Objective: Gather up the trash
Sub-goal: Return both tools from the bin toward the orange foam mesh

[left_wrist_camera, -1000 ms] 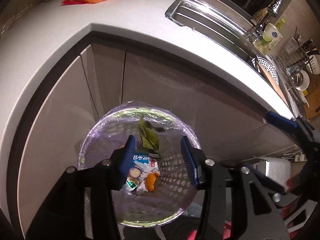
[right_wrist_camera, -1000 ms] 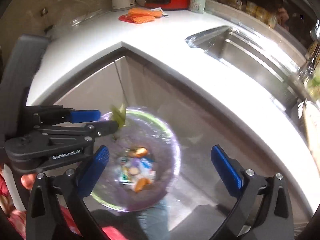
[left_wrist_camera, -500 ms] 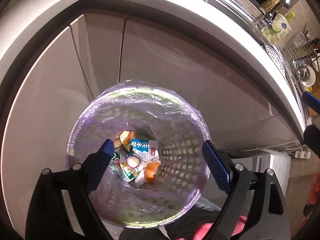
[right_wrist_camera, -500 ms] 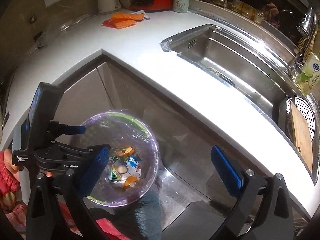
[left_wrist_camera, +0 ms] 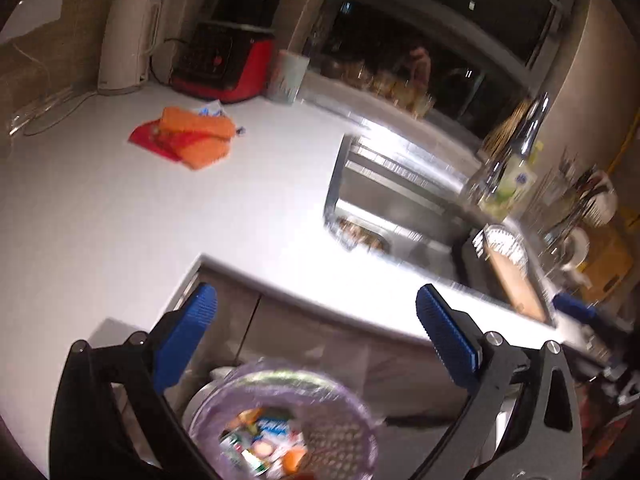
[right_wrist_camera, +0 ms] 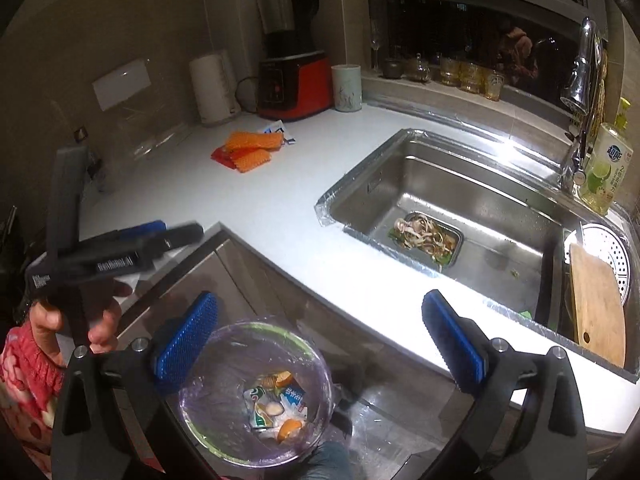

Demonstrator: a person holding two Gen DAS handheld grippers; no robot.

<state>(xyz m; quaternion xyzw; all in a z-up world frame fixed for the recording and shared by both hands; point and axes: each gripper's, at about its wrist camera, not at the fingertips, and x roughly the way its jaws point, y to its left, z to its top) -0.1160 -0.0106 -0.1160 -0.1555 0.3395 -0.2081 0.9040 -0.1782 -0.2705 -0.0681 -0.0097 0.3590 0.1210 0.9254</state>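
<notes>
Your left gripper (left_wrist_camera: 316,330) has let the green leaf fall into the lined bin (right_wrist_camera: 256,394), its jaws have just been opening to full spread with nothing between them, and both of your hands have lifted so the bench (right_wrist_camera: 280,208) fills the views instead of the cupboard fronts. The right gripper (right_wrist_camera: 320,340) likewise stands wide open and empty.

What is left to collect, as I judge it, lies two ways. The orange and red wrappers (right_wrist_camera: 248,150) sit far back on the bench near the red blender base (right_wrist_camera: 294,88), ahead and to the left of both sets of jaws, their long axis running roughly across the right view; your left hand (right_wrist_camera: 76,316) is on that side and is the nearer. The peelings (right_wrist_camera: 424,234) lie in a small tray at the bottom of the sink (right_wrist_camera: 480,168), ahead and right, closer to your right gripper.

Readable writing: "GenRobot.AI" on the left gripper's side, blurred, and Chinese characters on the green detergent bottle (right_wrist_camera: 606,168) and on a blue carton in the bin, too small to read surely.
</notes>
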